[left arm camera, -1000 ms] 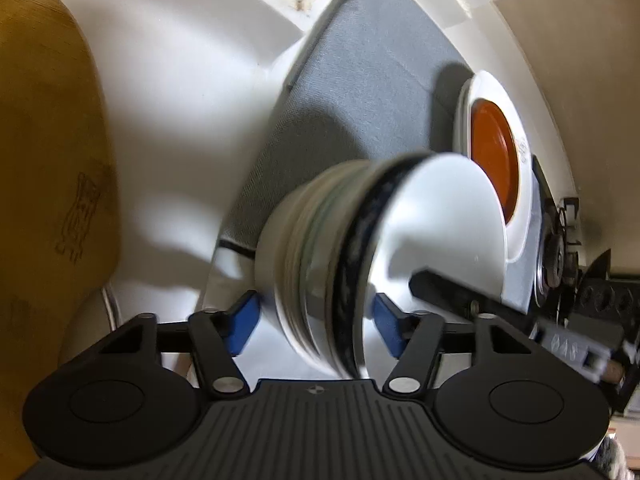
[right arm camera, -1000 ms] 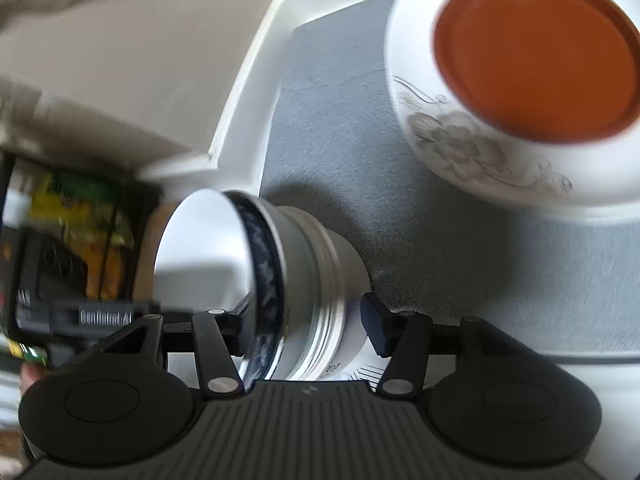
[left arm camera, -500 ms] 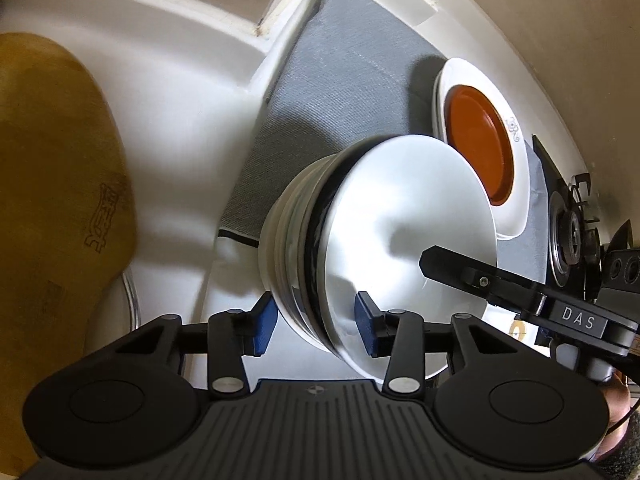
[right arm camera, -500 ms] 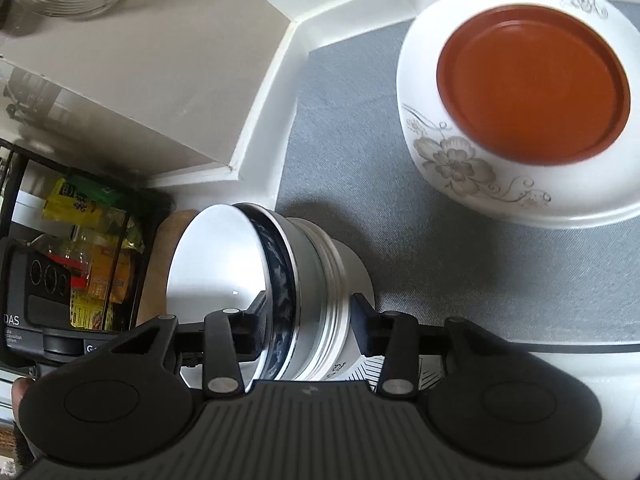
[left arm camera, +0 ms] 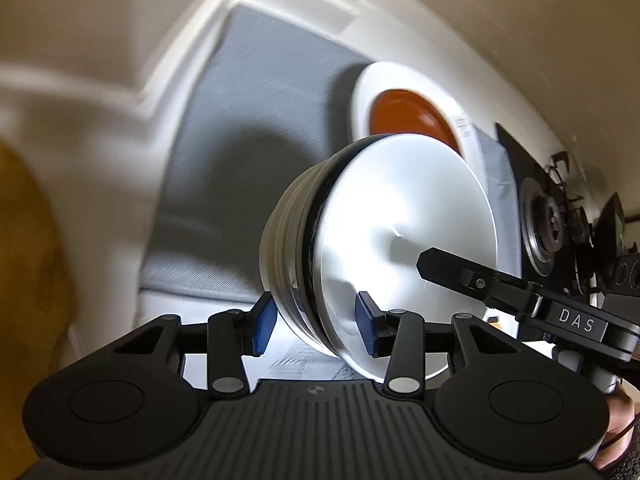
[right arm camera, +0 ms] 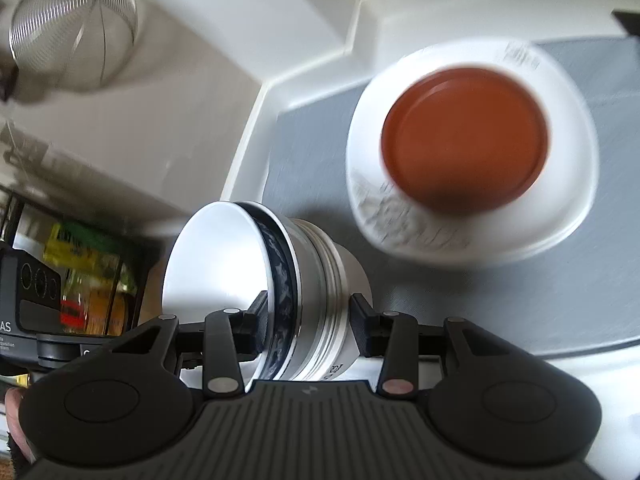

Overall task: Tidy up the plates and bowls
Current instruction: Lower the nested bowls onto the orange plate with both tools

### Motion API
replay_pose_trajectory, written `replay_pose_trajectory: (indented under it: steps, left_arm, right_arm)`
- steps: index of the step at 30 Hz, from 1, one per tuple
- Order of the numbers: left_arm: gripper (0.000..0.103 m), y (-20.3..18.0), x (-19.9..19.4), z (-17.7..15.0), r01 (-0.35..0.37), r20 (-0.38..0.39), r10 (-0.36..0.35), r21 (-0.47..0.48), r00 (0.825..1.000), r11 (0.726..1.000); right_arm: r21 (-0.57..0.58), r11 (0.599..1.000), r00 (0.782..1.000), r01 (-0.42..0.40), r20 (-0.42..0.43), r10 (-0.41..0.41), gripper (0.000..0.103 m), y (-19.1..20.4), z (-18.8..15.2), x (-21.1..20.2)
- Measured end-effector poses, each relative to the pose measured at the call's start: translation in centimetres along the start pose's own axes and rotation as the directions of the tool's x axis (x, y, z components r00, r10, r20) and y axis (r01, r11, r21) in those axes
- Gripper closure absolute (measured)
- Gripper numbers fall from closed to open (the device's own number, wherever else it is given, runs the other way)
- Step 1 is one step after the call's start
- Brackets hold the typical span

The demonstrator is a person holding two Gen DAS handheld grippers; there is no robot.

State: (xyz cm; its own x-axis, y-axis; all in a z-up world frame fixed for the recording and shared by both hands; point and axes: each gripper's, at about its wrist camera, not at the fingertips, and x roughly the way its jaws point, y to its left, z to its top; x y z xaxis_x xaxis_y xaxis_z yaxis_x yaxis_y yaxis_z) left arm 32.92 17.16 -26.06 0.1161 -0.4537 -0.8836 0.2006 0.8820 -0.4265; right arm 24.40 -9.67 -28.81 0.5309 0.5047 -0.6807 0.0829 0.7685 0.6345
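Two grippers, left gripper (left arm camera: 316, 328) and right gripper (right arm camera: 306, 326), are clamped on one bowl stack (left arm camera: 380, 248), jaws narrowed onto opposite rims, stack carried tilted above grey mat (left arm camera: 240, 160) near plate stack (right arm camera: 472, 152). Slip risked if squeeze is uneven. Compared with half-second-earlier frame, plates are seen nearer.

Glossy glazed bowl stack (left arm camera: 384, 240), matt woven grey mat (left arm camera: 248, 120).

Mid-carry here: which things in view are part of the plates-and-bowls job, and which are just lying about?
Job:
stack of bowls, clamped by the left hand-held gripper and right hand-held gripper
white plate carrying the brown plate
grey mat

Lying about:
wire strainer
stove burner
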Motion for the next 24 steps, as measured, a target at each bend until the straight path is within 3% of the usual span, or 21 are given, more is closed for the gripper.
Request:
replay_pose_trajectory:
  steps: [12, 18, 24]
  left_arm:
    - [0.057, -7.0, 2.4, 6.8, 0.049, 0.025, -0.052, 0.099, 0.998, 0.994]
    - [0.057, -8.9, 5.2, 10.2, 0.053, 0.009, -0.054, 0.132, 0.998, 0.99]
    - [0.057, -9.1, 7.6, 10.9, 0.045, 0.002, -0.046, 0.122, 0.999, 0.991]
  right_arm:
    - [0.039, 0.999, 0.987, 0.023, 0.157, -0.029, 0.058, -4.4, 7.0, -4.4]
    - [0.077, 0.997, 0.98, 0.028, 0.194, -0.043, 0.058, -7.4, 9.4, -4.2]
    - [0.082, 0.996, 0.977, 0.018, 0.209, -0.035, 0.057, -9.9, 10.3, -3.0]
